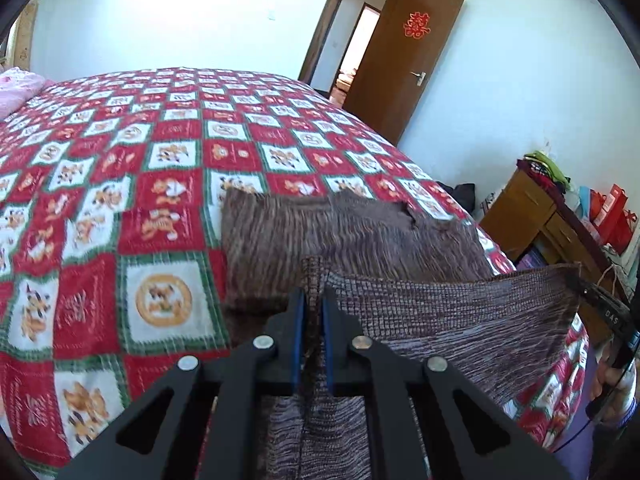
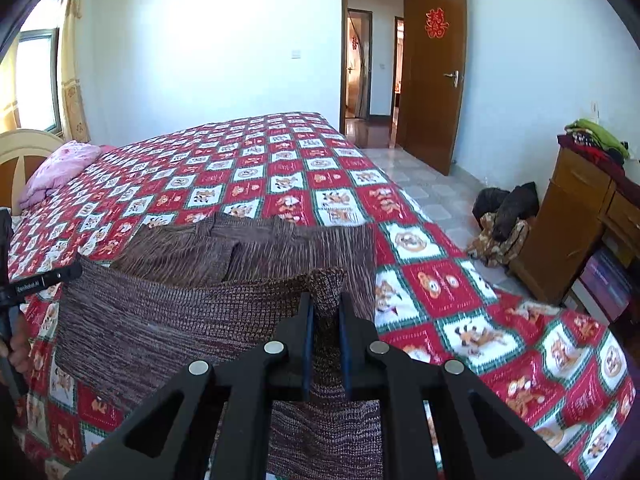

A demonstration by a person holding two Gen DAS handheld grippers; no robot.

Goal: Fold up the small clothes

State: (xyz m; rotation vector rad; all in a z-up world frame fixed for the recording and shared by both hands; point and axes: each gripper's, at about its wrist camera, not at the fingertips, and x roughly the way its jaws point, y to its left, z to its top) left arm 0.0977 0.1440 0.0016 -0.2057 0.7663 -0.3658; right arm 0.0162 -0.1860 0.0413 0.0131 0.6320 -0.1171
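A brown knitted garment point(image 1: 352, 232) lies on the bed with its near hem lifted off the cover. My left gripper point(image 1: 313, 300) is shut on the hem's left corner, with knit bunched between the blue pads. My right gripper point(image 2: 325, 304) is shut on the hem's right corner point(image 2: 326, 284). The raised hem point(image 2: 180, 300) stretches taut between the two grippers. The far part of the garment point(image 2: 208, 252) rests flat on the cover. At the right edge of the left wrist view the other gripper point(image 1: 600, 304) and a hand point(image 1: 612, 384) show.
The bed carries a red, white and green checked cover point(image 1: 120, 184). A pink pillow point(image 2: 60, 172) lies at the headboard. A wooden cabinet point(image 2: 568, 216) with piled clothes stands right of the bed, bags point(image 2: 500, 220) on the tiled floor beside it. A brown door point(image 2: 436, 72) stands ajar.
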